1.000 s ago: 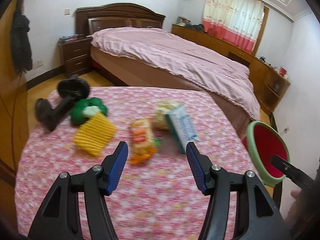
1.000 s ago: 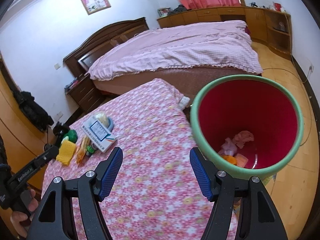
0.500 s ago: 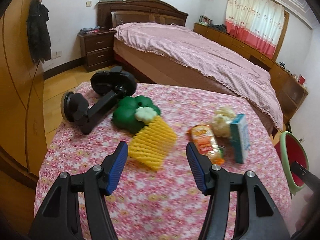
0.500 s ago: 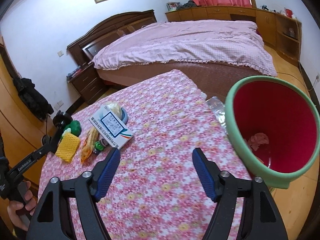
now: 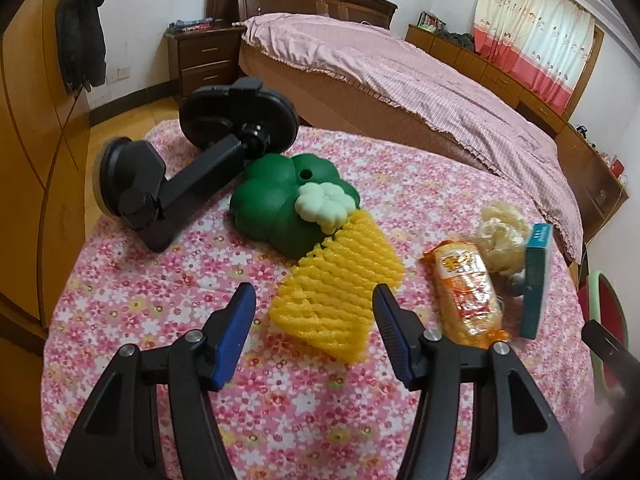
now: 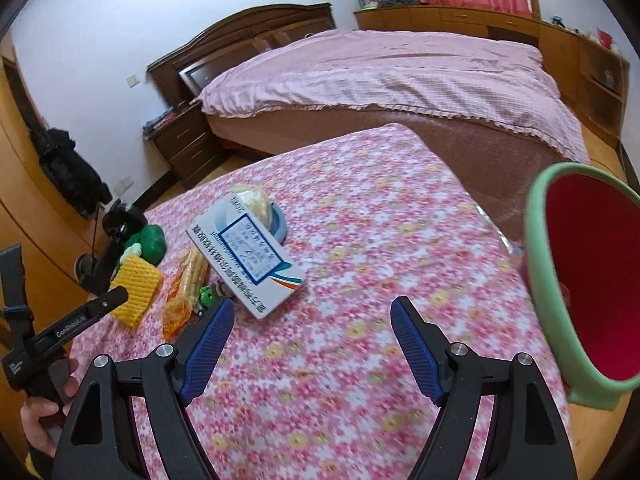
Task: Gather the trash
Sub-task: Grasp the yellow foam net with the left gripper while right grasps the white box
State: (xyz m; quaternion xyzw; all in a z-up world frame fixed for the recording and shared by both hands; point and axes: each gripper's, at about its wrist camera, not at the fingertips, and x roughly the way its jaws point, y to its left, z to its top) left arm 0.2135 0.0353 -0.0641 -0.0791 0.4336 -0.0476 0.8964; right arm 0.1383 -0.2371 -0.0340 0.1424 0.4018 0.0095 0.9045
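Plainly, the left gripper [image 5: 314, 312] stood spread and empty, its blue ribbed pads [image 5: 234, 332] on either side of the near corner of the yellow foam net [image 5: 336, 288], not yet pressing it. Just beyond that net lay a green toy vegetable [image 5: 276, 200] with a pale floret, touching the net's far end, and further off to that gripper's left a black suction mount [image 5: 188, 160]. To its right lay an orange snack wrapper [image 5: 464, 292], then a crumpled pale wad [image 5: 500, 236] and a teal-edged box [image 5: 536, 280] standing on its side.

The right gripper [image 6: 312, 332] was also spread with nothing between its pads; its jaws had just been opening further. The white carton [image 6: 248, 256] lay just ahead and to its left on the flowered counter [image 6: 380, 232], and the green-rimmed red bin [image 6: 592, 280] stood off its right side past the counter edge.

The risks looked modest. The net was soft, springy mesh, so a shallow pinch at the corner might have slipped off or dragged it against the toy, which was probably not trash. The glossy wrapper could have slid on the cloth. Both grippers working the same cluster might have collided. The carton, flat and wide, would likely have needed a grip across its narrow side.
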